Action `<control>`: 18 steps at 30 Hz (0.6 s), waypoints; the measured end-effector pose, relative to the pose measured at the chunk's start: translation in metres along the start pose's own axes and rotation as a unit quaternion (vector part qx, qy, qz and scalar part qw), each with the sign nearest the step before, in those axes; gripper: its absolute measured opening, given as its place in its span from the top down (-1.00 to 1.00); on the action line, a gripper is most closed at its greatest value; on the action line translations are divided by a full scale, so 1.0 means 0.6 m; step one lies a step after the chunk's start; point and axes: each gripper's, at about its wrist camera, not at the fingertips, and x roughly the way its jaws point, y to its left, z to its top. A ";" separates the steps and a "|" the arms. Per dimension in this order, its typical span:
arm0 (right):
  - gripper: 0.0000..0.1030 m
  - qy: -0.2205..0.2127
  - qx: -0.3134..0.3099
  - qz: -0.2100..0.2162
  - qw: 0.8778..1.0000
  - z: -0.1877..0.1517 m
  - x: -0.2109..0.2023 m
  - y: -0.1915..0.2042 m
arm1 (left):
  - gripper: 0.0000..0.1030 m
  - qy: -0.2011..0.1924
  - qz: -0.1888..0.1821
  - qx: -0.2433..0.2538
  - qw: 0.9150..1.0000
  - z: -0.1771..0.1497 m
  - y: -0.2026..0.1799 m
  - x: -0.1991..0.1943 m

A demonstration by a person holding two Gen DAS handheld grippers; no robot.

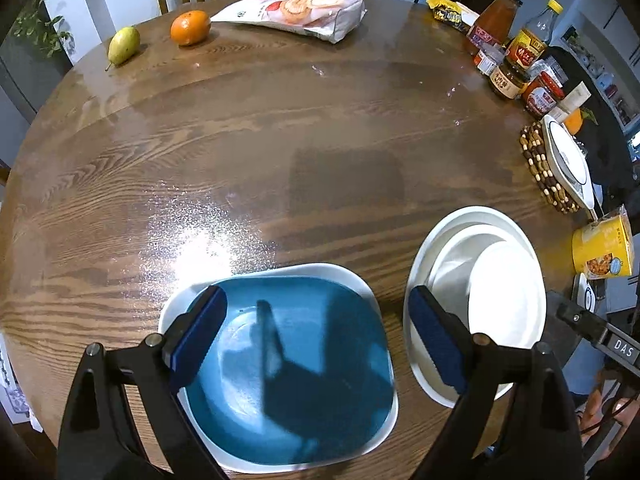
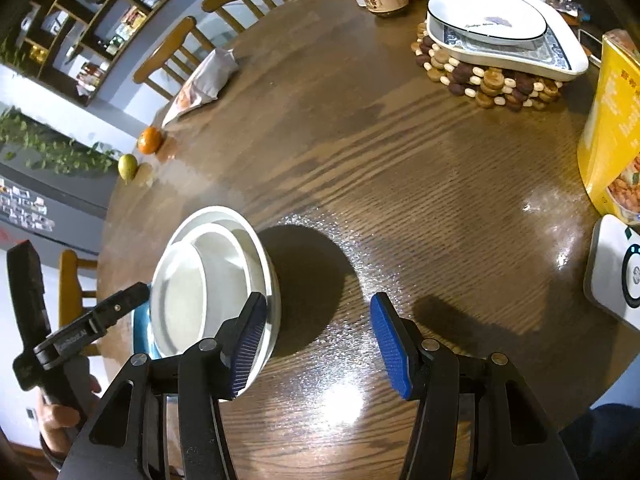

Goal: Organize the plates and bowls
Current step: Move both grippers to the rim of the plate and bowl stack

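Left gripper [image 1: 316, 344], jaws spread and empty, tilts steeply down over one blue square plate [image 1: 296, 360]. Right gripper [image 2: 318, 346], also agape and empty, hangs beside two nested white bowls [image 2: 208, 280] on the table [image 2: 400, 160].

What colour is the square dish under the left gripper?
Teal-blue inside with a white rim; the dish shows best in the left wrist view.
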 end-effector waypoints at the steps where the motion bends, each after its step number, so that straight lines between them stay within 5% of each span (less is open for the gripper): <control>1: -0.09 0.000 0.001 0.000 1.000 0.000 0.000 0.000 | -0.77 0.001 0.000 0.001 1.000 0.001 -0.001 0.001; 6: -0.09 0.004 0.007 0.005 1.000 0.000 0.000 -0.002 | -0.70 0.004 0.003 0.005 1.000 0.003 -0.004 0.006; 10: -0.06 0.005 0.014 0.014 1.000 -0.003 -0.001 -0.005 | -0.46 0.002 0.004 0.016 1.000 0.009 -0.012 0.002; 18: 0.04 0.006 0.015 0.022 1.000 -0.007 -0.001 -0.003 | -0.46 -0.006 0.026 0.072 0.997 0.013 -0.048 0.002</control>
